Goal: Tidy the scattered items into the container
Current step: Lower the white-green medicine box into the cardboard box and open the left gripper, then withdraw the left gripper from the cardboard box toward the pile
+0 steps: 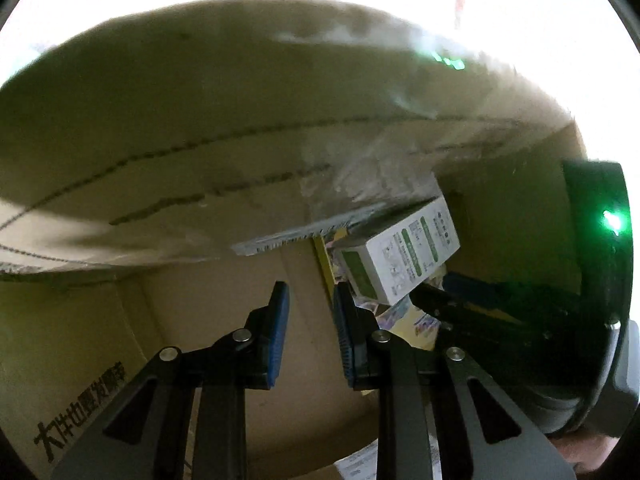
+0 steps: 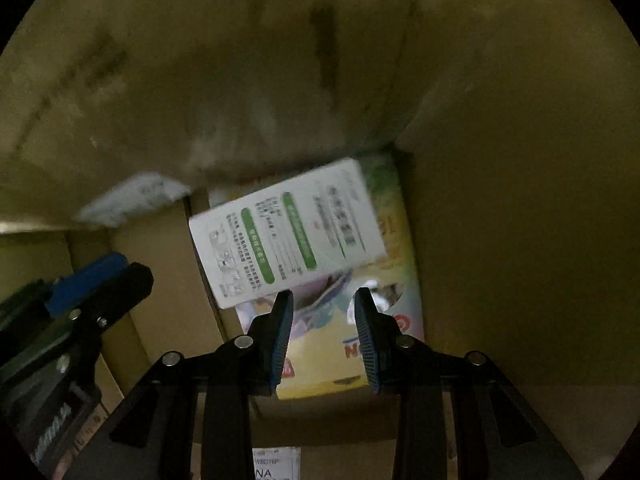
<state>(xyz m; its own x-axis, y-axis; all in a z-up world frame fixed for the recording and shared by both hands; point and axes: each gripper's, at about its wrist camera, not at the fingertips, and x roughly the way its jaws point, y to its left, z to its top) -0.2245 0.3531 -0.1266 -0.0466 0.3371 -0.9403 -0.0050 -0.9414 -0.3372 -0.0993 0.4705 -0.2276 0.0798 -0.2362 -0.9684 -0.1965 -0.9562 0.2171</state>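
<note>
I see both the left gripper (image 1: 310, 292) and right gripper (image 2: 323, 300) released and empty inside the dim cardboard box (image 2: 520, 200); the white carton (image 2: 286, 236) lies on a half-hidden colourful pack (image 2: 400, 280), print blurred.

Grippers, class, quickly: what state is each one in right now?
Left gripper: open, nothing between its pads.
Right gripper: open, empty, above the white box.
</note>
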